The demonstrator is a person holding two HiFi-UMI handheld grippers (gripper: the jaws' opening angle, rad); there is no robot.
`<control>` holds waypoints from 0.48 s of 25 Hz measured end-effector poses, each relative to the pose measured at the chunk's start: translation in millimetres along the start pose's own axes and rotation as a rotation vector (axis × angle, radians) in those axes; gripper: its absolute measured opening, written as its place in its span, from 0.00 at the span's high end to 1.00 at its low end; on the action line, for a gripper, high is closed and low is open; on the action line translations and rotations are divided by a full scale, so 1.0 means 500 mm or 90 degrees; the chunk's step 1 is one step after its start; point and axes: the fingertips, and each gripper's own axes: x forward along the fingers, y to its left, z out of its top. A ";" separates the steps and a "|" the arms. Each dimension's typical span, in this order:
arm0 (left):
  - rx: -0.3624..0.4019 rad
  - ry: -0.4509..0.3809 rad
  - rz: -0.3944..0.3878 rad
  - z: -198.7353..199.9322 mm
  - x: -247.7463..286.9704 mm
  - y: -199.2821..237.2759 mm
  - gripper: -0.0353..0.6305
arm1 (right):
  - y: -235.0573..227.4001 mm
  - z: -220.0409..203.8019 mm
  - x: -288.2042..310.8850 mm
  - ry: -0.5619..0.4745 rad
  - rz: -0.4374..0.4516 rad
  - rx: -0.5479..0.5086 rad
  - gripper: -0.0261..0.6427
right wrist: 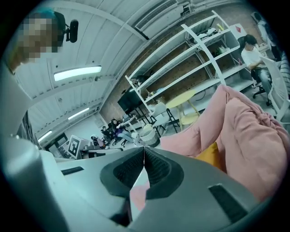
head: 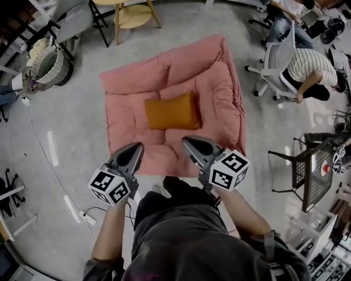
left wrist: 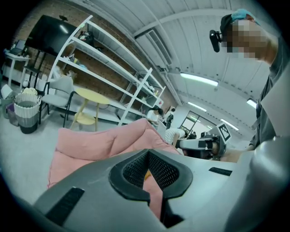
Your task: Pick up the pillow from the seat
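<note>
Head view: the orange rectangular fabric pillow (head: 172,111) lies in the middle of the pink padded floor seat (head: 137,82), with the left gripper (head: 133,148) and right gripper (head: 190,142) over the seat's near edge, apart from the pillow. Left gripper view: jaws together, empty. Right gripper view: jaws together, empty, pillow ahead

The near edge of the seat (head: 143,159) is lying low and flat, leaving an open approach from the front to the pillow (head: 172,111). Raised bolsters are closing in the pillow's far and right sides. Bare floor (head: 71,126) is running along the seat's left side, with a cable (head: 44,147) crossing it. An office chair (head: 277,55) is standing near the right corner. A yellow table (head: 131,15) is standing just beyond the far edge.
</note>
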 end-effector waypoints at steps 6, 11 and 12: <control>-0.035 0.010 -0.001 -0.035 0.082 0.080 0.93 | -0.093 -0.016 0.049 0.031 -0.048 -0.006 0.94; -0.069 0.038 -0.013 -0.109 0.151 0.173 0.93 | -0.182 -0.054 0.091 0.064 -0.111 -0.002 0.94; -0.074 0.040 -0.017 -0.124 0.164 0.196 0.93 | -0.198 -0.062 0.098 0.072 -0.123 0.000 0.94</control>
